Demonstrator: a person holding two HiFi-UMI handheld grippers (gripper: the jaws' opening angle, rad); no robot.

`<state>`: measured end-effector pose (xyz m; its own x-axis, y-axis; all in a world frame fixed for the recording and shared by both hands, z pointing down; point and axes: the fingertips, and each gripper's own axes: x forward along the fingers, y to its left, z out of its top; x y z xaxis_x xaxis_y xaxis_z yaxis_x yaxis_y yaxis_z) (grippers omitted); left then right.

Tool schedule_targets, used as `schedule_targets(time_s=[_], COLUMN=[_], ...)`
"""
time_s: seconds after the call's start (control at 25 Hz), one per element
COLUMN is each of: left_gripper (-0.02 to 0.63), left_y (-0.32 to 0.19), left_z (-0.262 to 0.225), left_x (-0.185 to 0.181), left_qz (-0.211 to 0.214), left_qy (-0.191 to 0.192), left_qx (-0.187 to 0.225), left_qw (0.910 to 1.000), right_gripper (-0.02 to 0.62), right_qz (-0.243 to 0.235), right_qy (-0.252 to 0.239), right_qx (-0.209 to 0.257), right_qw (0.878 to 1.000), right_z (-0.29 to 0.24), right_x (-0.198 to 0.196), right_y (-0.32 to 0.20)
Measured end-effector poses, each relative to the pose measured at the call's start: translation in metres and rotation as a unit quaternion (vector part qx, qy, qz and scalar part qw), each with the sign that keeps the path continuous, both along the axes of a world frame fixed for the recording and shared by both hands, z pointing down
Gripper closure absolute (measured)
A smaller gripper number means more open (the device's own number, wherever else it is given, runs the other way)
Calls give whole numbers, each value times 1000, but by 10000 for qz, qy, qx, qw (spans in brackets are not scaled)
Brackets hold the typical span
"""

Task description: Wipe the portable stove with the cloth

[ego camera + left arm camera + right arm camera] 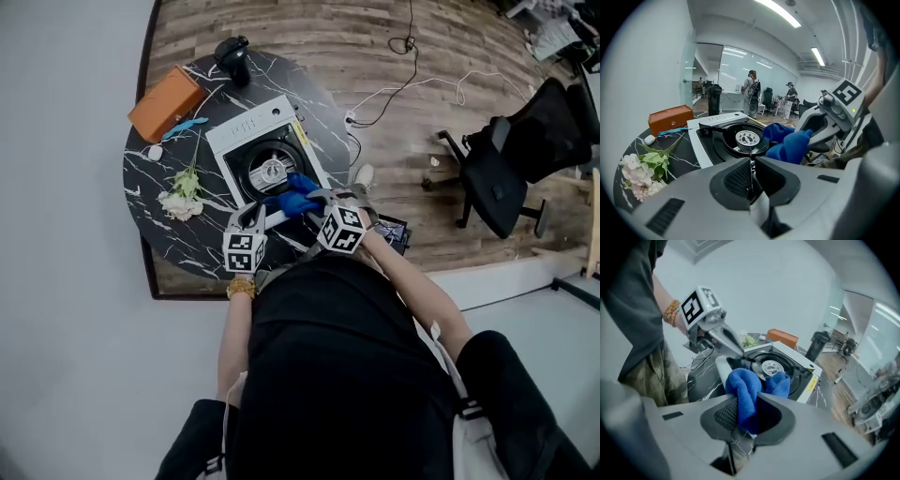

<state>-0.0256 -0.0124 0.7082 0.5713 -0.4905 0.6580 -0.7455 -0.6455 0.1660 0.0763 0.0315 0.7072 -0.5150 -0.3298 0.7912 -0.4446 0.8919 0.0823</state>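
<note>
Right gripper (749, 413) is clamped on the cloth (743, 386), likely soft, light and limp and best held by its bunched fold, at the stove (801, 363) near edge; left gripper (751, 171) has its jaws together, empty.

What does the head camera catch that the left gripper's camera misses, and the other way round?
Head view only: white cables on the floor and the person's black top. Left gripper view only: people standing far off and ceiling strip lights. Both: the white portable stove, the blue cloth clamped in the right gripper, an orange rectangular box.
</note>
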Motion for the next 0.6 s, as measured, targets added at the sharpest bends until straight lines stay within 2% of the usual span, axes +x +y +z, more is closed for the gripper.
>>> schedule_targets(time_s=[0.16, 0.28, 0.36, 0.44, 0.6], left_gripper=[575, 575, 575, 577, 589], left_y=[3, 4, 2, 2, 4], left_z=[7, 13, 9, 6, 9], left_x=[-1, -1, 1, 1, 0], left_qz=[74, 165, 301, 371, 398], left_qy=[-213, -427, -589, -696, -792], left_qx=[11, 98, 193, 252, 108], left_qw=[9997, 9989, 9976, 9966, 9960], right_gripper=[538, 538, 538, 538, 538], right_qz=[824, 1523, 1894, 2013, 1710], right_qy=[-377, -749, -716, -407, -52], right_qx=[58, 254, 263, 34, -291], right_qw=[9959, 9852, 9789, 9787, 9848], right_z=[-20, -39, -40, -22, 8], right_x=[19, 33, 48, 59, 59], right_y=[-21, -40, -52, -58, -67])
